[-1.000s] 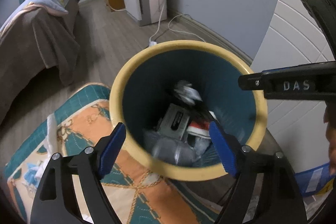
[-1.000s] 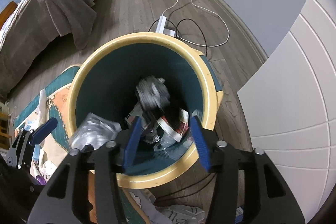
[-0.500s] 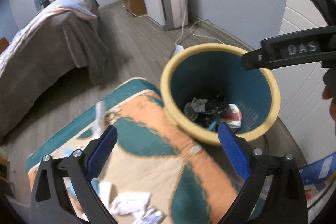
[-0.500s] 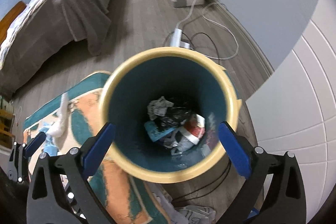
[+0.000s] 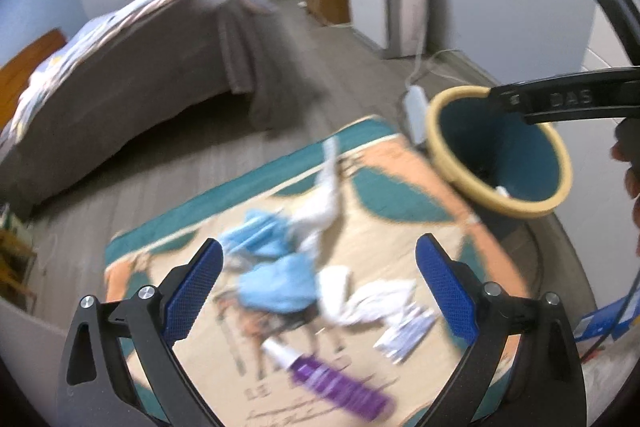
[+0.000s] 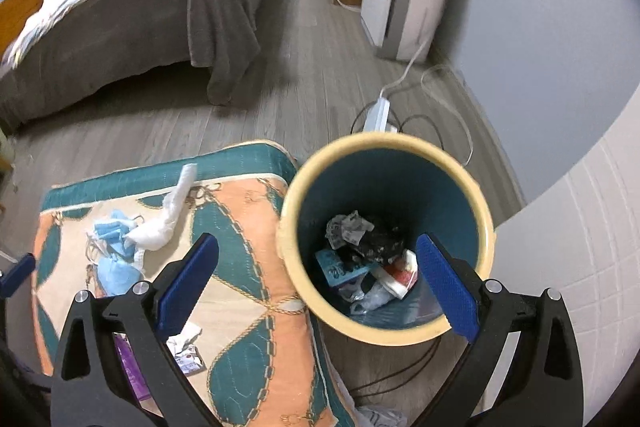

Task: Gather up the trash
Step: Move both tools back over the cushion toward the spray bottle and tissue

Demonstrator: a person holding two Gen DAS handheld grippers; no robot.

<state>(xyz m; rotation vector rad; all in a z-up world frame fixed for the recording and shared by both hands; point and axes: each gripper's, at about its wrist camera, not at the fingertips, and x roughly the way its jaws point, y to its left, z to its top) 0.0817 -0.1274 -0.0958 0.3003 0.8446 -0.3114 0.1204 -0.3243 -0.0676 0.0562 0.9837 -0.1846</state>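
Two wrist views of a bedroom floor during trash collection. The left gripper (image 5: 318,283) has its blue-padded jaws spread wide with nothing between them; it hangs over a teal-and-orange patterned mat (image 5: 400,251) strewn with litter: blue face masks (image 5: 276,285), crumpled white tissues (image 5: 376,301), a twisted white cloth (image 5: 330,183), a small printed packet (image 5: 406,337) and a purple bottle (image 5: 340,385) with a white cap. This view is blurred, so finer detail cannot be told. The right gripper (image 6: 318,281) is likewise fully open and empty, poised above the trash bin (image 6: 290,227), a teal bucket with a cream rim standing on the wooden floor just beside the mat's right edge. Inside the bin lie crumpled paper (image 6: 350,227), a dark wad, a blue packet and a red-and-white wrapper (image 6: 402,273). Behind it a white power strip (image 6: 378,113) and cables rest on the floor; a bed (image 6: 132,23) stands beyond.
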